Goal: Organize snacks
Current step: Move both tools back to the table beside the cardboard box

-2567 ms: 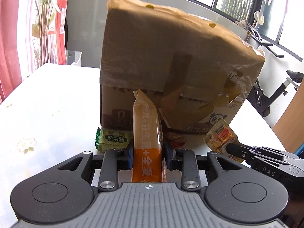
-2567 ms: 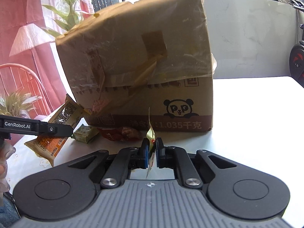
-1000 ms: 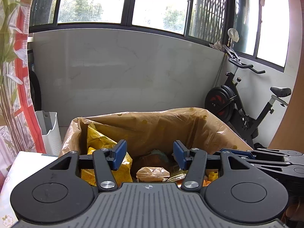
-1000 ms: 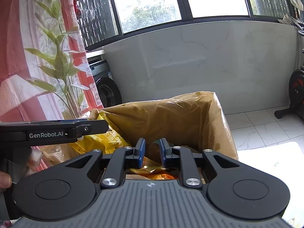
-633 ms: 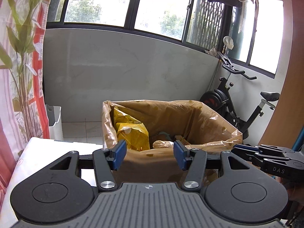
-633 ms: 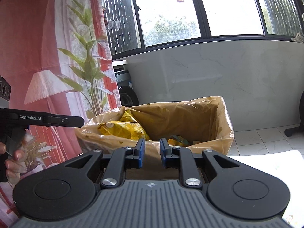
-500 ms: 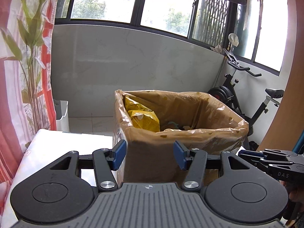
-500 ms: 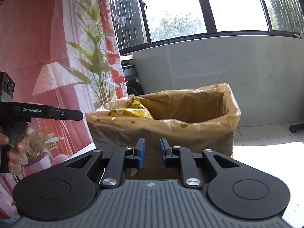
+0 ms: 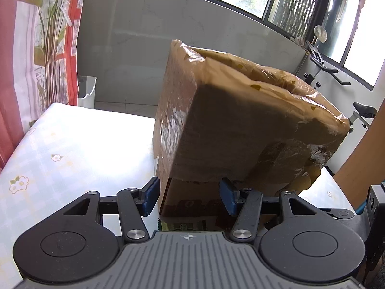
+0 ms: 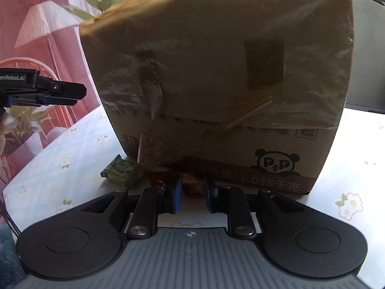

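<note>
A tall cardboard box [image 9: 240,130] lined with a brown plastic bag stands on the table; it also fills the right wrist view [image 10: 228,72]. A green snack packet [image 10: 121,169] and a red snack packet [image 10: 190,184] lie at its base. My left gripper [image 9: 189,196] is open and empty, low in front of the box corner; a strip of the green packet [image 9: 190,226] shows under it. My right gripper [image 10: 191,193] is open and empty, its fingers just short of the red packet. The left gripper [image 10: 60,91] shows at the left of the right wrist view.
The table [image 9: 72,144] has a pale floral cloth. A white bin [image 9: 86,91] and a red curtain [image 9: 14,72] stand beyond its left edge. An exercise bike [image 9: 336,77] stands at the right. A potted plant [image 10: 21,130] sits left of the table.
Both grippers have come down from above the box rim to table level in front of it. Both stay open and empty; the snacks held 2.6 s ago are gone from them.
</note>
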### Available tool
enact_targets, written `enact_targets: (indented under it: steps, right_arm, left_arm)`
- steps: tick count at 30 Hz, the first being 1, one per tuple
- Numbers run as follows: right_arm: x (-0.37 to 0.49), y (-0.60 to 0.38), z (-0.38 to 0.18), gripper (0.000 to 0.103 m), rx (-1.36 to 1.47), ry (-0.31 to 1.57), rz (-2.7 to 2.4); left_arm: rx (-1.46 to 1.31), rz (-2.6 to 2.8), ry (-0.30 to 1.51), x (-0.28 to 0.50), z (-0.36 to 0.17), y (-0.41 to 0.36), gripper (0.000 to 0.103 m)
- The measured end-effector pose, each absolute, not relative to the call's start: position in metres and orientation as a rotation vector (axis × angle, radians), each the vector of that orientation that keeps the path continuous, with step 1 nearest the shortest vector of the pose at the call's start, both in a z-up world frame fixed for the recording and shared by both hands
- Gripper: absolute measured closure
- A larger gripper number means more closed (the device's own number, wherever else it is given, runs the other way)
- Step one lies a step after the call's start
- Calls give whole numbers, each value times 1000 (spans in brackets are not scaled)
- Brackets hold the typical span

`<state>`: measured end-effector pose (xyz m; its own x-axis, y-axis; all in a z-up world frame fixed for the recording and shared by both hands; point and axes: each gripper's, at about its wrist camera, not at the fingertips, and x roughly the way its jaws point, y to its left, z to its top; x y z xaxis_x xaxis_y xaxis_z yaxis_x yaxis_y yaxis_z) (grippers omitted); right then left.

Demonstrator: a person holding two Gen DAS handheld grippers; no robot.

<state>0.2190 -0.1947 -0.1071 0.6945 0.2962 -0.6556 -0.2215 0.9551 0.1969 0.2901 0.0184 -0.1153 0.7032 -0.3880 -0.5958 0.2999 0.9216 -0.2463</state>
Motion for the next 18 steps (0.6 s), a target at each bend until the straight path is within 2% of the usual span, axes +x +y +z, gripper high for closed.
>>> enact_targets:
  steps: [7,18]
  right_arm:
    - [236,-185,-120,66,33,760,285]
    - [254,-175,-130,66,-22,811,320]
  left_arm:
    - [-137,-377,773,303,-148,14,46]
    - [-126,-350,842,308,-176,9,46]
